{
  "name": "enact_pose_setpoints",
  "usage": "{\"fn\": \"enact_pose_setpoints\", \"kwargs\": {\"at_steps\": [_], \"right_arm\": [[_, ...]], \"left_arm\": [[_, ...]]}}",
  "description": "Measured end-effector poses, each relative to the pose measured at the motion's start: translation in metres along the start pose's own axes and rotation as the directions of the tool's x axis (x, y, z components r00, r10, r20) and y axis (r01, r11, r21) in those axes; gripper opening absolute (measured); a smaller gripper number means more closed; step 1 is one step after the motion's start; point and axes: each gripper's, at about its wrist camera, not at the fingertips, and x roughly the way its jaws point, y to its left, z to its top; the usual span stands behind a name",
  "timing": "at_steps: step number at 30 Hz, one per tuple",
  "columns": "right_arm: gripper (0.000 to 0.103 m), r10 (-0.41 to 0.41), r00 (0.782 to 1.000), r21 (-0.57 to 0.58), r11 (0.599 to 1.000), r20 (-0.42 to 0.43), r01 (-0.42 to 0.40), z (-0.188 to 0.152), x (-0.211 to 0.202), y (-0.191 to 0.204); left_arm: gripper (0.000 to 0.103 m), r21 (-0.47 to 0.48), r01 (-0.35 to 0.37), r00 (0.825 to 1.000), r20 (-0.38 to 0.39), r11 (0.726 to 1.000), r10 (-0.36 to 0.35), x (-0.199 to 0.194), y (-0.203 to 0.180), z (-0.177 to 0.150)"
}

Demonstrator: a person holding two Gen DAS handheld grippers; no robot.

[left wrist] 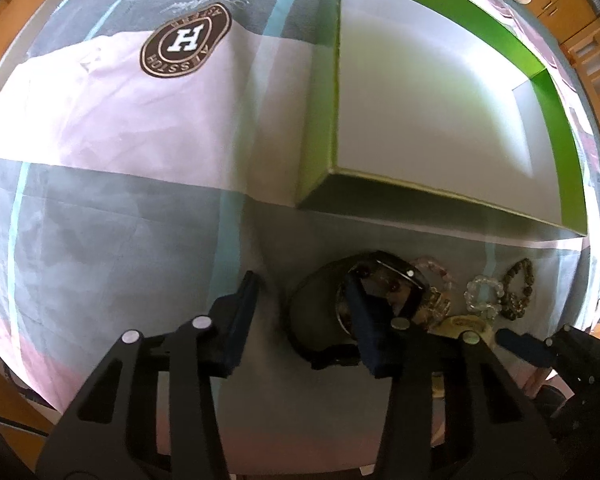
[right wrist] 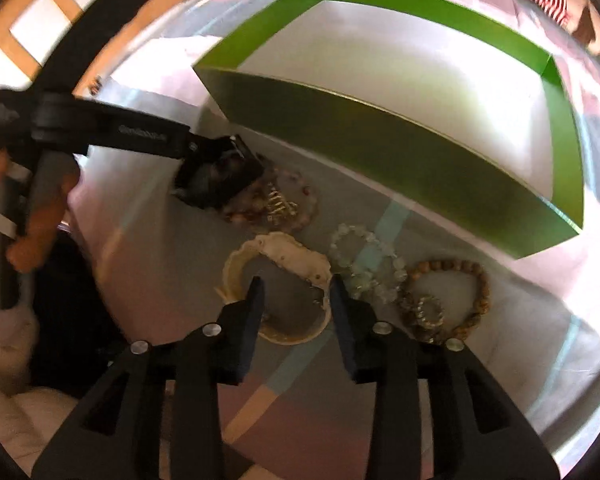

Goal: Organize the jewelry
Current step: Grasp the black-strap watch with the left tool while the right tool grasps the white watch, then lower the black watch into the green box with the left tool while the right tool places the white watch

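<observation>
Left wrist view had my left gripper low in the frame with its fingers spread wide apart, one finger poking through the loop of a black watch while the other sat on bare cloth, so nothing was pinched. Right of the watch lay a clear bead bracelet and a dark bead bracelet, close together near the lower right.

Only readable text was on the bedspread: a brown oval badge in the upper left with a big white "H" and ring lettering that looked like "HOLSSTIA", seen upside down so I wasn't sure. Script above it was too blurry to read.

Right wrist view showed my right gripper also parted, hovering over a cream watch at bottom centre and clamping nothing. Beside it sat the clear bracelet and a tan wooden bead bracelet. The green box with its white inside stretched across the upper right, open, with no jewelry visible inside. The other gripper's arm at left carried white lettering too smeared to read.
</observation>
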Motion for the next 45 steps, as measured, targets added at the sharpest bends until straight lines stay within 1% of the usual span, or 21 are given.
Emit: {"fn": "enact_pose_setpoints", "kwargs": {"at_steps": [1,3,5,9,11,12,13,15,19,23,27,29,32,34,35,37,39,41,43,44,45], "right_arm": [[0.036,0.008,1.0,0.015,1.0,0.003,-0.008,0.001,0.001,-0.002],[0.035,0.005,1.0,0.047,0.999,0.0,-0.005,0.002,0.001,-0.01],[0.035,-0.022,1.0,0.067,0.997,-0.011,0.022,-0.002,0.0,-0.021],[0.034,-0.047,0.998,0.057,0.997,-0.037,0.049,-0.002,0.014,-0.016],[0.023,-0.063,0.997,0.034,0.997,-0.049,0.065,0.0,0.018,-0.011],[0.018,-0.074,0.996,0.019,0.997,-0.053,0.075,0.001,0.021,-0.007],[0.013,-0.078,0.996,0.013,0.997,-0.051,0.079,0.002,0.021,-0.005],[0.012,-0.073,0.997,0.014,0.997,-0.037,0.073,0.005,0.018,-0.003],[0.012,-0.063,0.998,0.062,0.996,0.032,0.061,0.011,0.006,-0.011],[0.012,-0.038,0.993,0.114,0.993,0.112,0.025,0.018,-0.011,-0.025],[0.012,-0.01,0.983,0.167,0.986,0.186,-0.021,0.018,-0.026,-0.045],[0.012,-0.013,0.981,0.175,0.984,0.192,-0.021,0.02,-0.023,-0.045],[0.012,-0.023,0.983,0.185,0.983,0.183,-0.012,0.016,-0.024,-0.051],[0.012,-0.002,0.98,0.189,0.981,0.201,-0.037,0.017,-0.027,-0.05],[0.012,0.024,0.976,0.189,0.98,0.217,-0.066,0.012,-0.032,-0.051],[0.012,0.074,0.96,0.191,0.973,0.269,-0.128,0.008,-0.044,-0.055],[0.012,0.086,0.941,0.206,0.965,0.328,-0.16,0.008,-0.058,-0.063],[0.012,0.055,0.92,0.237,0.959,0.389,-0.157,0.009,-0.07,-0.071],[0.012,-0.045,0.914,0.288,0.954,0.404,-0.08,0.018,-0.074,-0.079],[0.012,-0.101,0.914,0.312,0.95,0.394,-0.03,0.024,-0.071,-0.082],[0.012,-0.144,0.913,0.333,0.943,0.381,0.01,0.03,-0.068,-0.086]], "left_arm": [[0.036,0.007,-0.015,1.0,-0.001,1.0,0.015,0.002,0.0,0.0],[0.032,0.023,-0.05,0.999,-0.011,0.998,0.05,0.009,-0.002,0.0],[0.032,0.035,-0.066,0.998,-0.003,0.997,0.066,0.01,-0.005,0.0],[0.03,0.048,-0.071,0.997,0.007,0.996,0.071,0.011,-0.009,0.0],[0.028,0.059,-0.084,0.996,0.015,0.995,0.084,0.01,-0.014,-0.006],[0.023,0.065,-0.091,0.996,0.021,0.994,0.09,0.014,-0.02,-0.014],[0.016,0.07,-0.097,0.995,0.026,0.993,0.096,0.013,-0.03,-0.018],[0.01,0.075,-0.089,0.996,0.034,0.993,0.087,0.011,-0.034,-0.02],[0.005,0.084,-0.076,0.996,0.046,0.994,0.073,0.004,-0.049,-0.02],[0.005,0.065,-0.021,0.995,0.1,0.998,0.015,-0.021,-0.046,-0.018],[0.005,0.086,0.02,0.986,0.165,0.996,-0.034,-0.045,-0.056,-0.018],[0.005,0.102,0.043,0.981,0.186,0.994,-0.061,-0.053,-0.061,-0.019],[0.005,0.116,0.041,0.979,0.193,0.992,-0.063,-0.052,-0.065,-0.021],[0.005,0.109,0.065,0.975,0.203,0.992,-0.086,-0.053,-0.061,-0.02],[0.005,0.113,0.081,0.972,0.209,0.99,-0.103,-0.056,-0.055,-0.017],[0.005,0.134,0.129,0.96,0.23,0.983,-0.158,-0.063,-0.045,-0.022],[0.005,0.156,0.168,0.937,0.28,0.973,-0.206,-0.077,-0.045,-0.025],[0.005,0.173,0.17,0.914,0.34,0.97,-0.221,-0.091,-0.047,-0.026],[0.005,0.173,0.161,0.899,0.38,0.972,-0.217,-0.101,-0.051,-0.023],[0.005,0.17,0.152,0.902,0.38,0.974,-0.207,-0.101,-0.053,-0.019],[0.005,0.165,0.13,0.909,0.375,0.978,-0.184,-0.099,-0.059,-0.011]]}}
